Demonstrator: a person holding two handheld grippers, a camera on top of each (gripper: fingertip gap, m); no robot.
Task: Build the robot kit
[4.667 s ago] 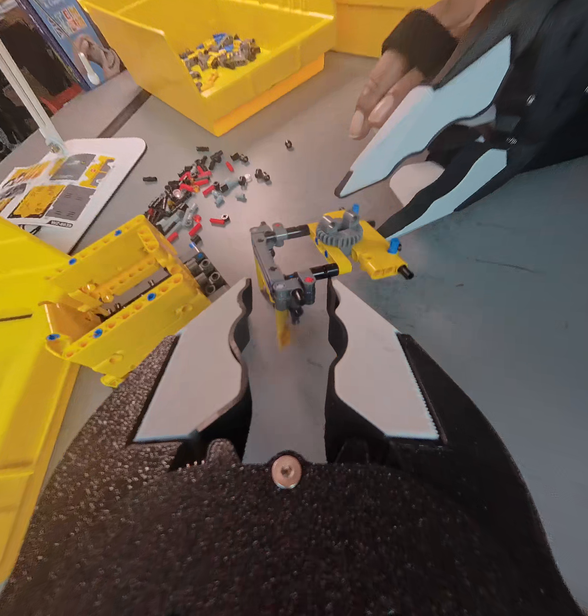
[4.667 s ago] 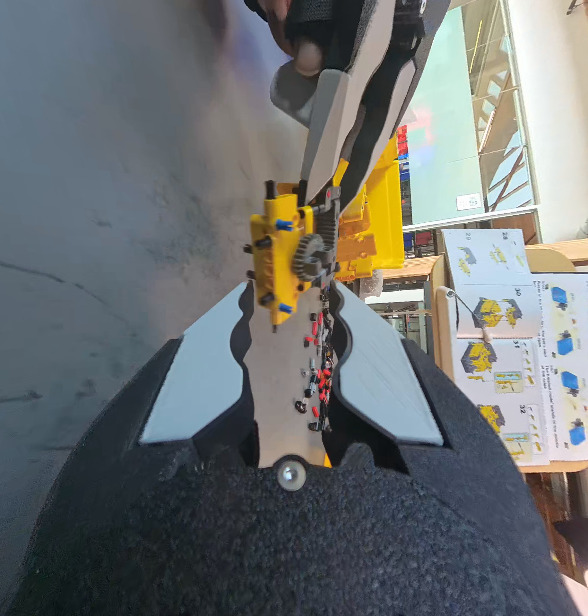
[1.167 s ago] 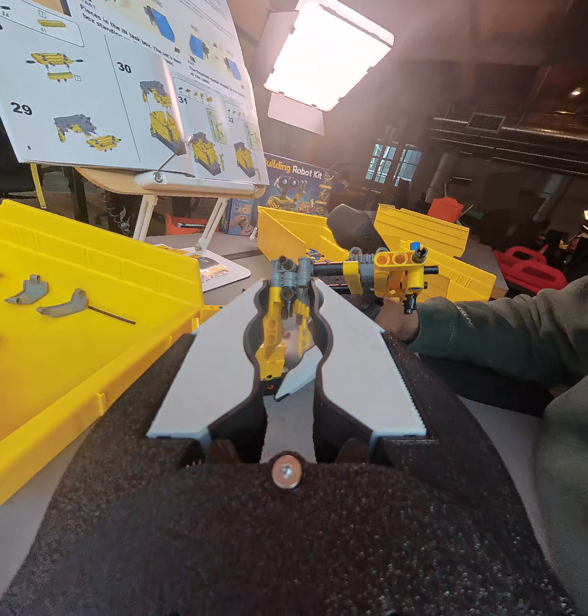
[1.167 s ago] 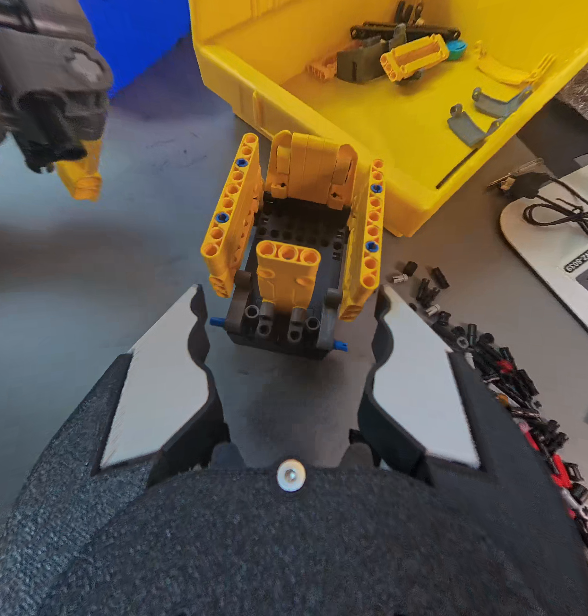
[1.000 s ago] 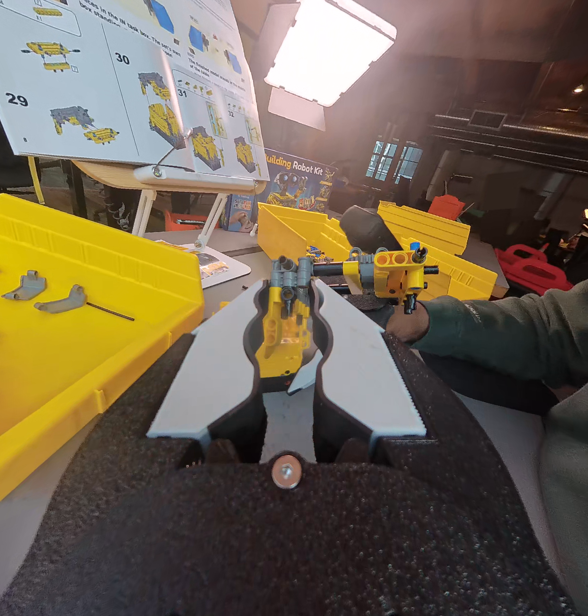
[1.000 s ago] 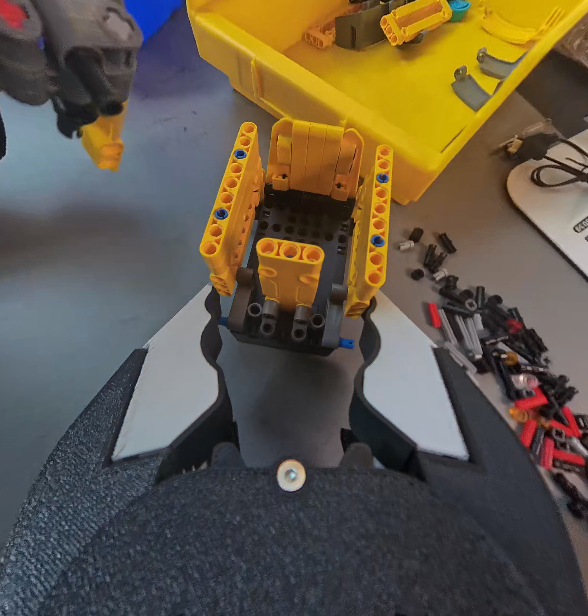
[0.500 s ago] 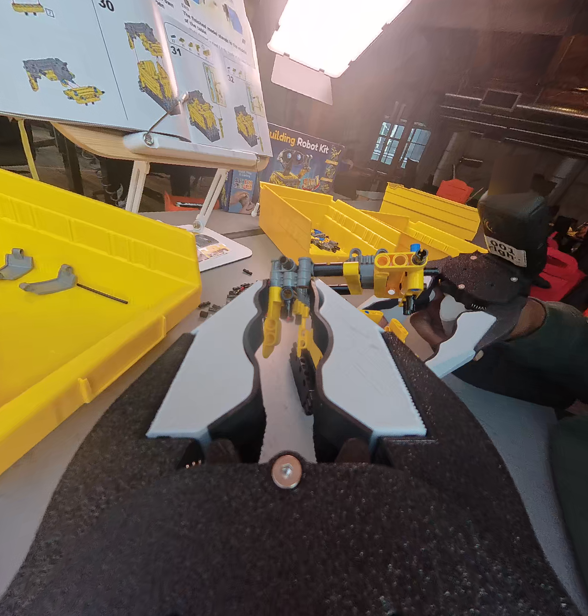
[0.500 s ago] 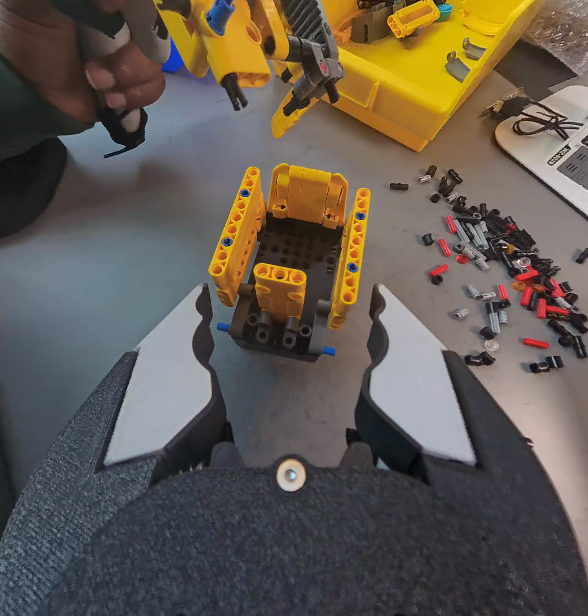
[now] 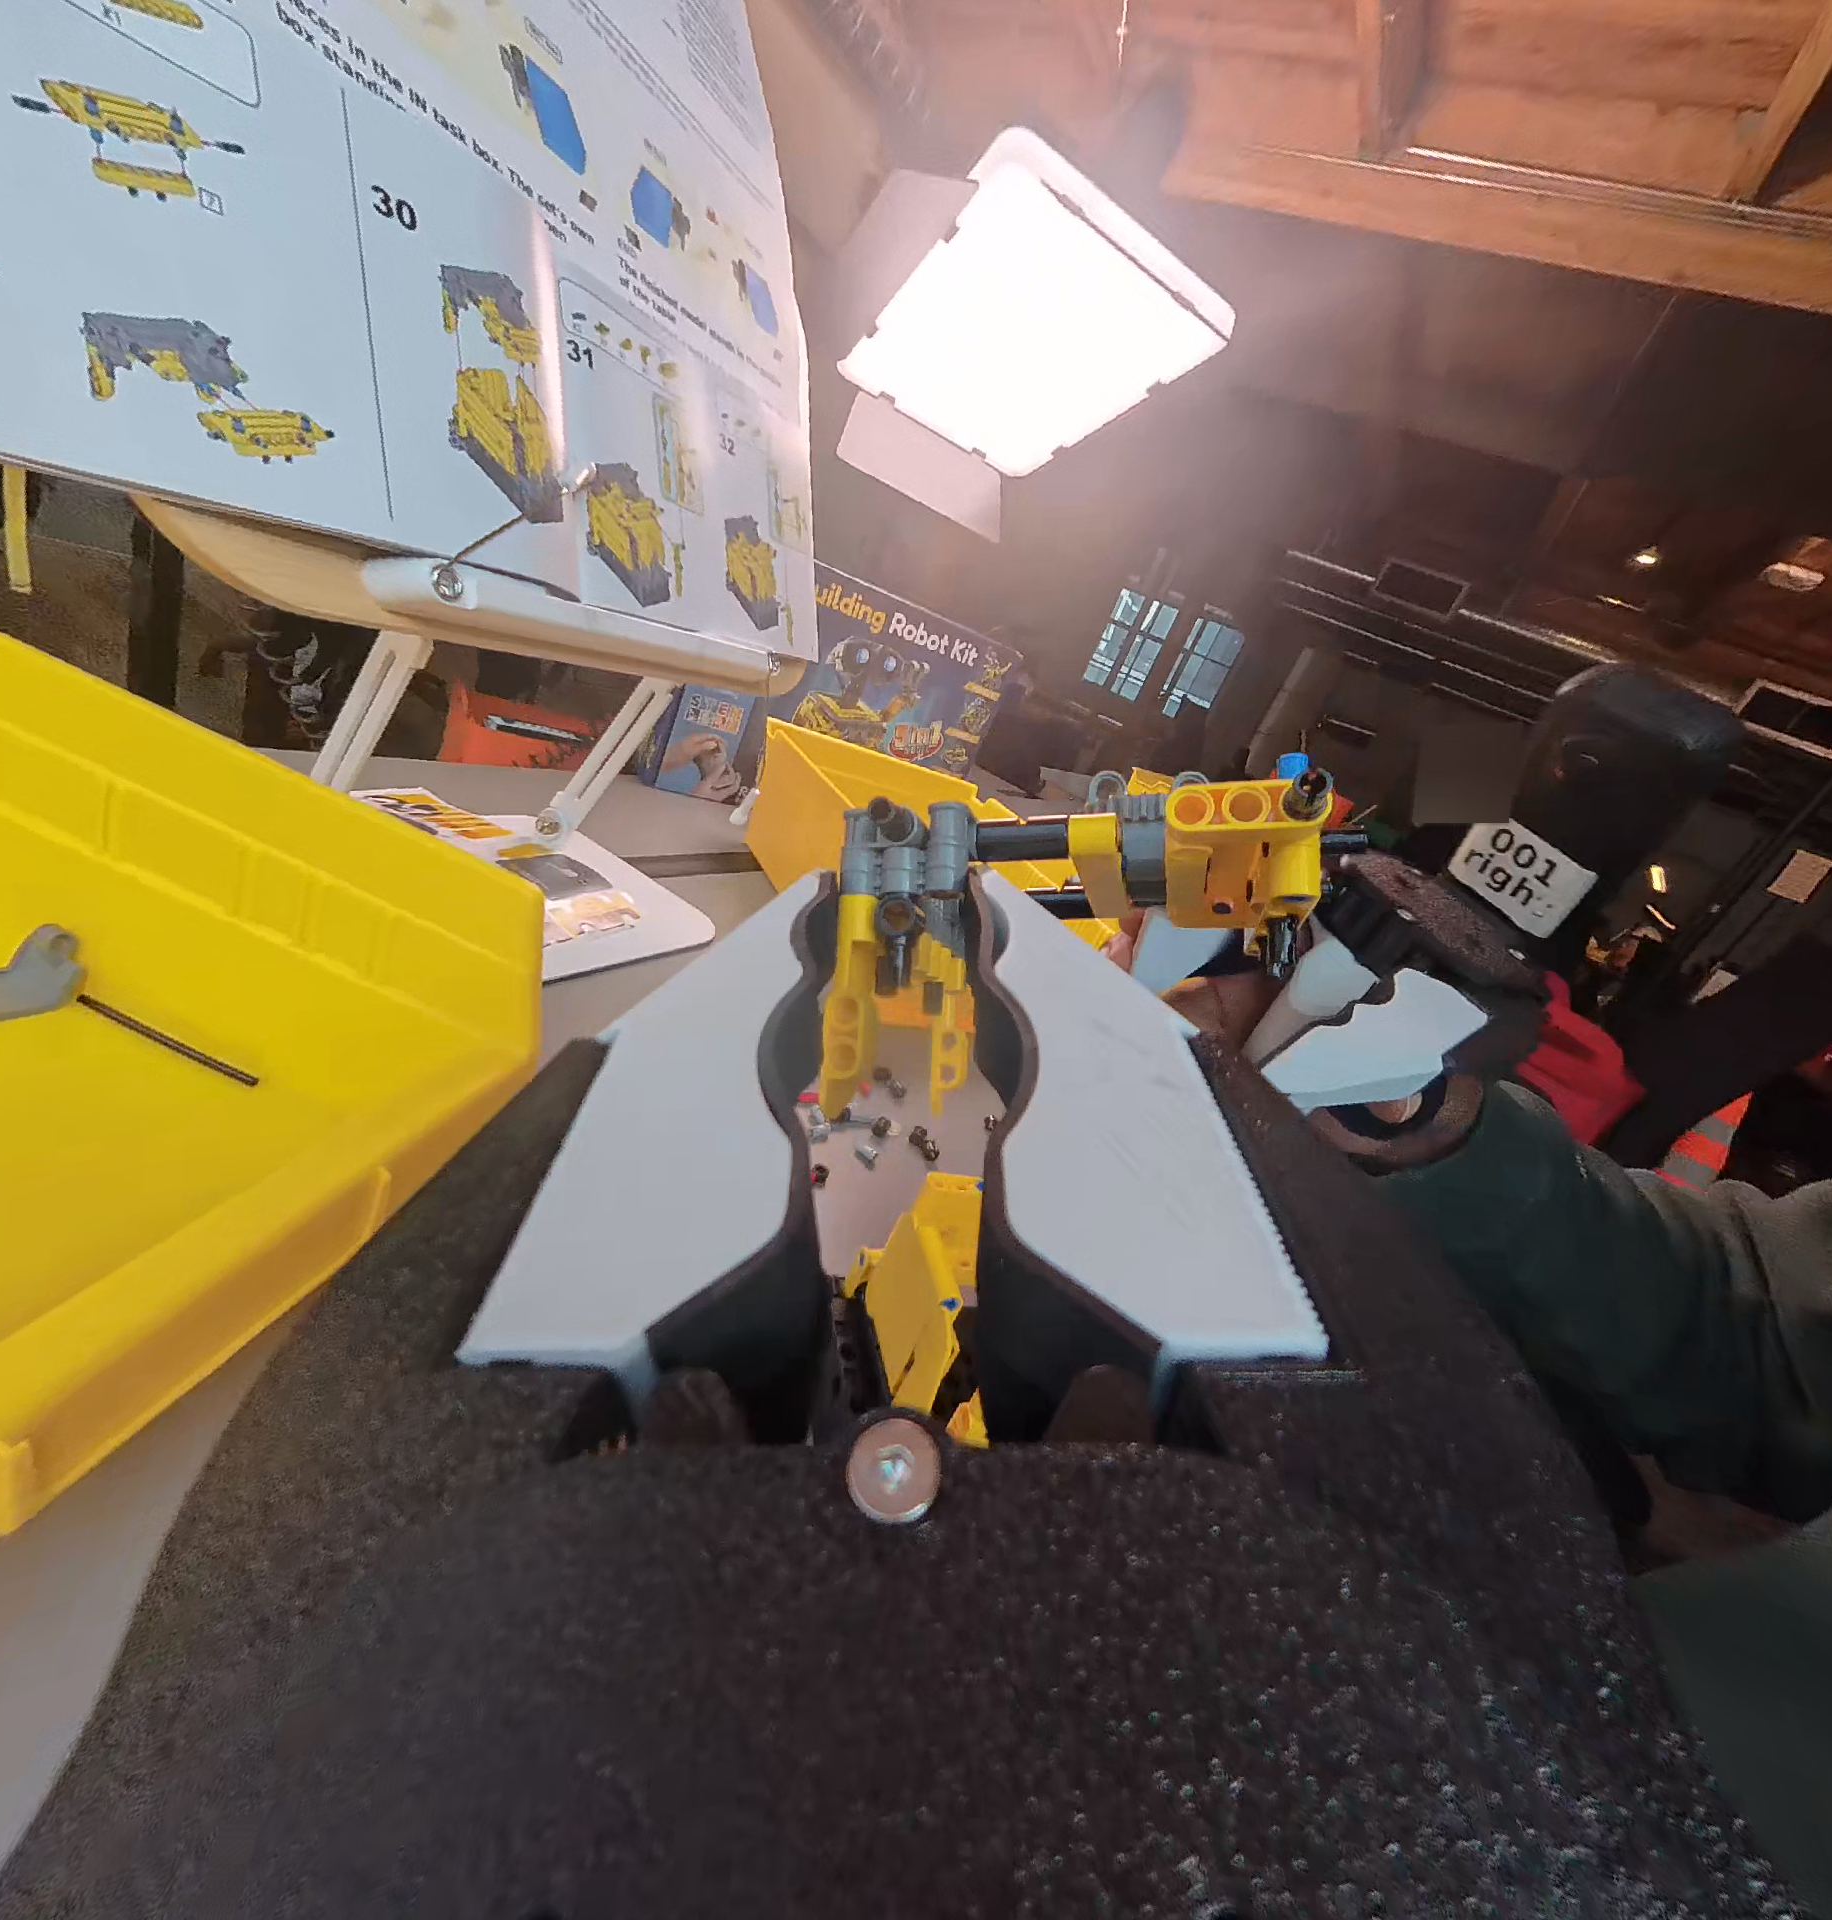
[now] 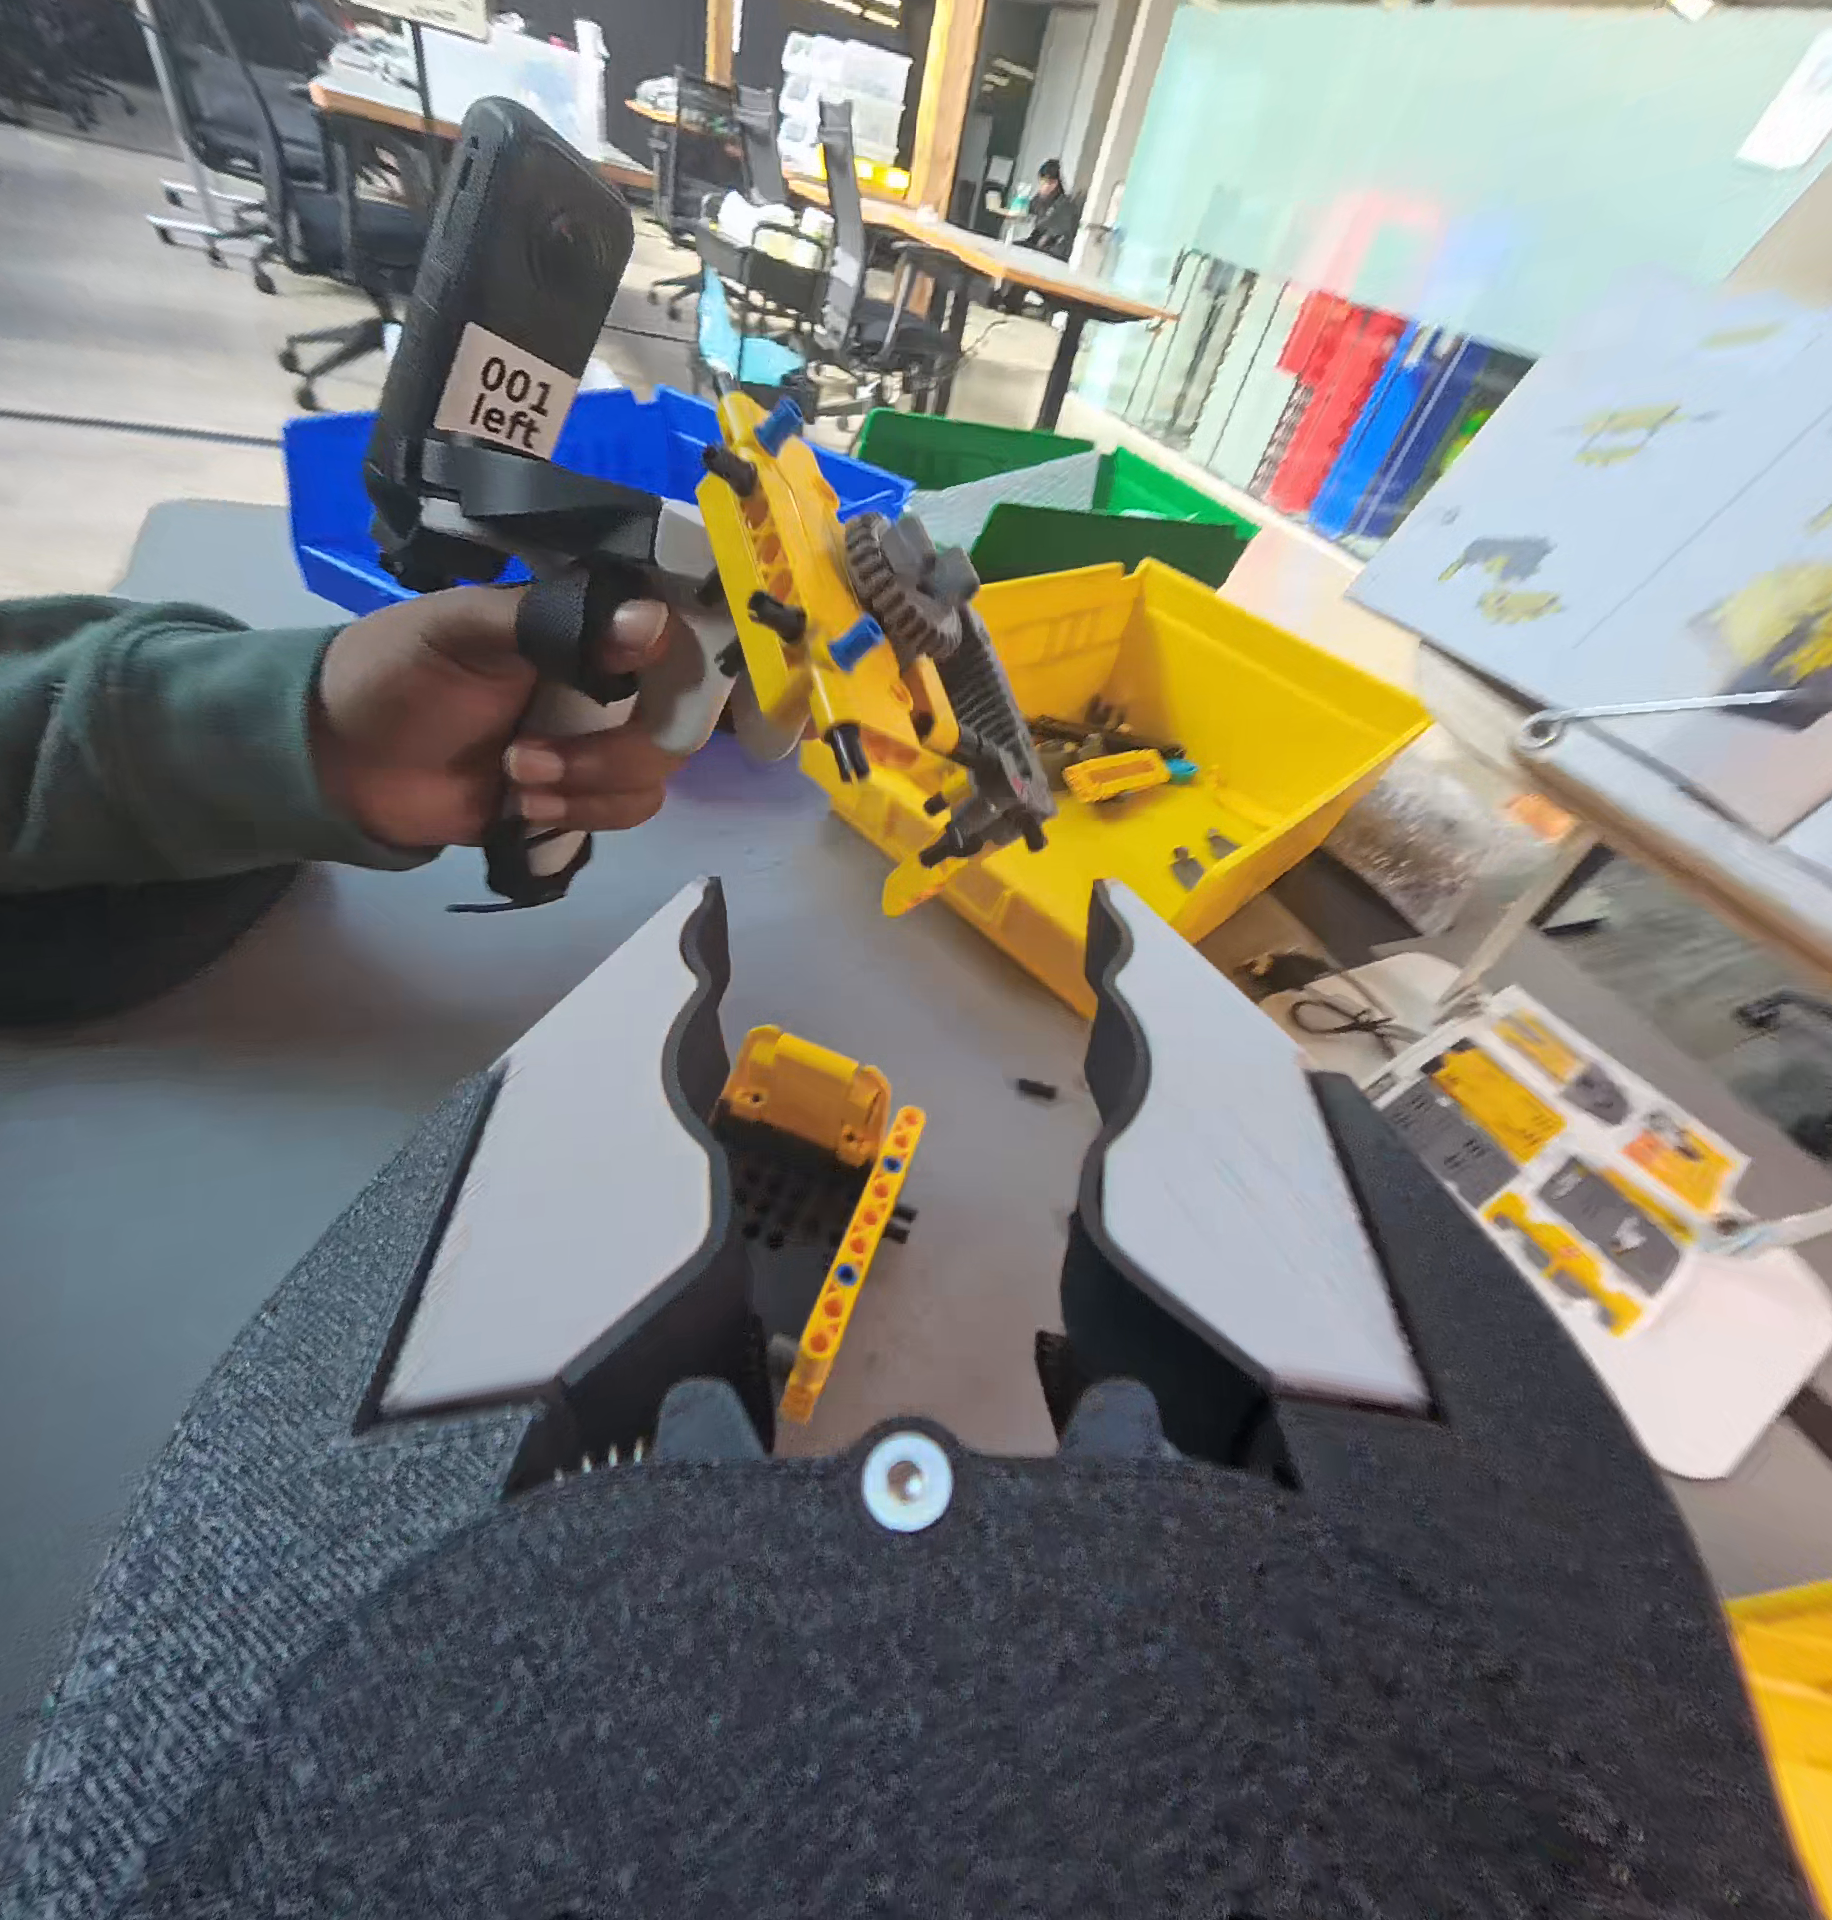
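Grey table [image 10: 216,1122] below: left gripper [image 9: 896,894] clamps the yellow gear assembly [image 9: 1182,852]; right gripper [image 10: 907,935] gapes over the yellow chassis [image 10: 808,1132].

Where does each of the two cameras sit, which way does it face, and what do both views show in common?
Left wrist view: sits on the left gripper, faces level across the table; its fingers clamp the gear assembly, and a sleeved arm shows.
Right wrist view: sits on the right gripper, faces forward and down over the yellow frame model; its open fingers and the left hand show.
Shared: gear assembly, frame model, yellow bin, instruction sheets.
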